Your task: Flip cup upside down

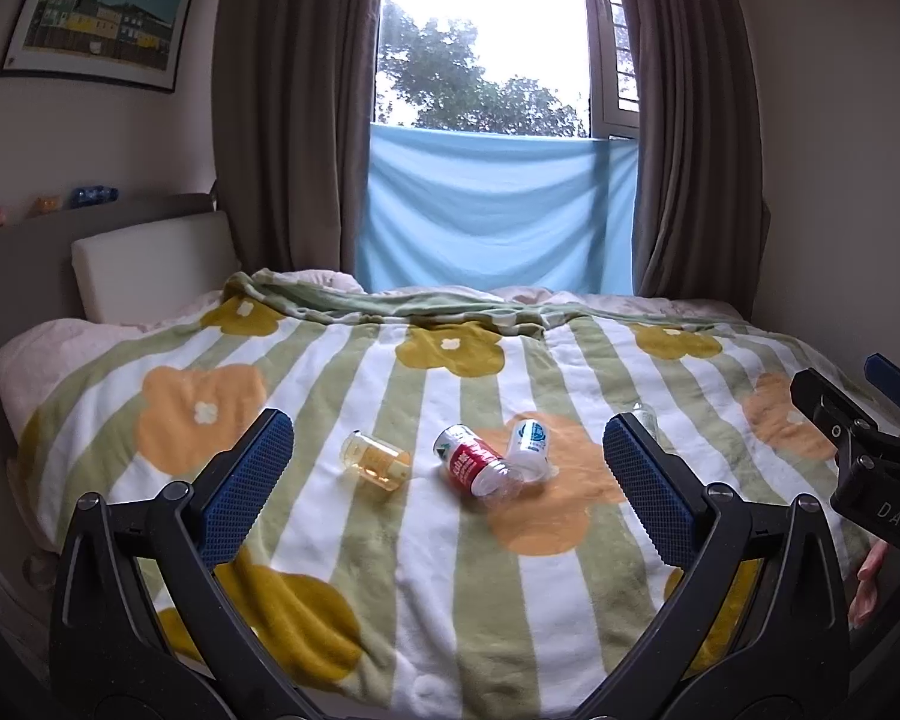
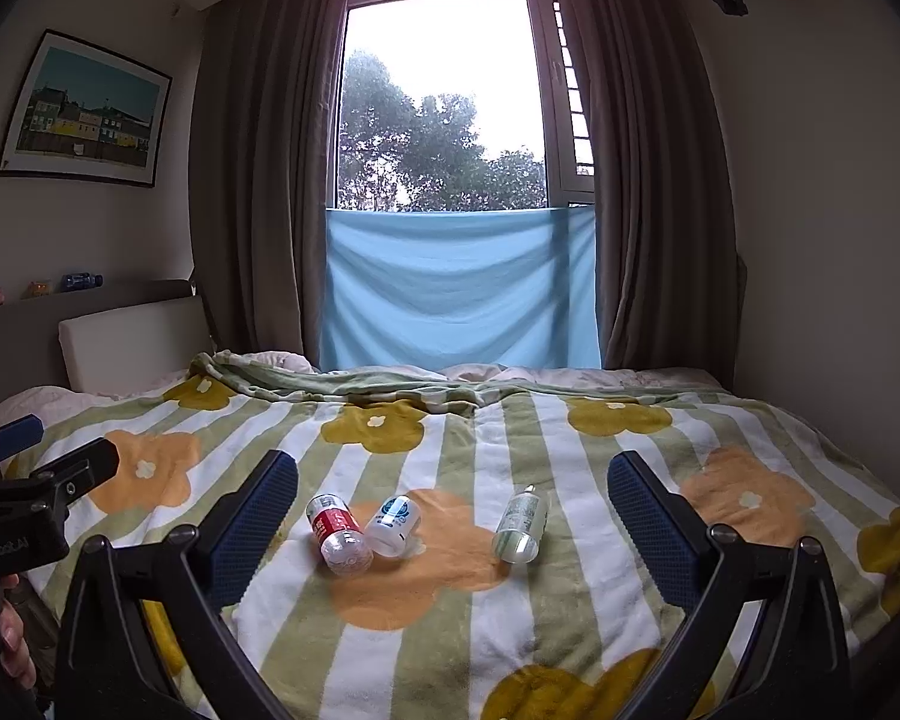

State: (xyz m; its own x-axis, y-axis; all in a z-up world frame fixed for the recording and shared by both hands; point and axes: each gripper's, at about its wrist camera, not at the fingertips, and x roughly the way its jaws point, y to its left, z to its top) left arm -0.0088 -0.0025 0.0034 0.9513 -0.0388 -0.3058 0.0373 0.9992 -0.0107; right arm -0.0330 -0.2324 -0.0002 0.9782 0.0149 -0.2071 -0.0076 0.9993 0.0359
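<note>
The white cup (image 2: 395,524) is seen lying on its side on the striped blanket (image 2: 450,630), touching the red-labelled bottle (image 2: 337,534) on that bottle's right, its long axis slanted toward the window. Both the left gripper (image 1: 447,480) and the right gripper (image 2: 453,516) are held wide open and empty, short of the bottle. The cup is judged slightly nearer the right gripper, left of its centre line.

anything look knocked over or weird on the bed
Yes. All the containers lie on their sides on the striped blanket rather than standing: a yellowish cup, a red-labelled bottle touching a white cup, and a clear bottle apart to their right. No spill is visible.
</note>
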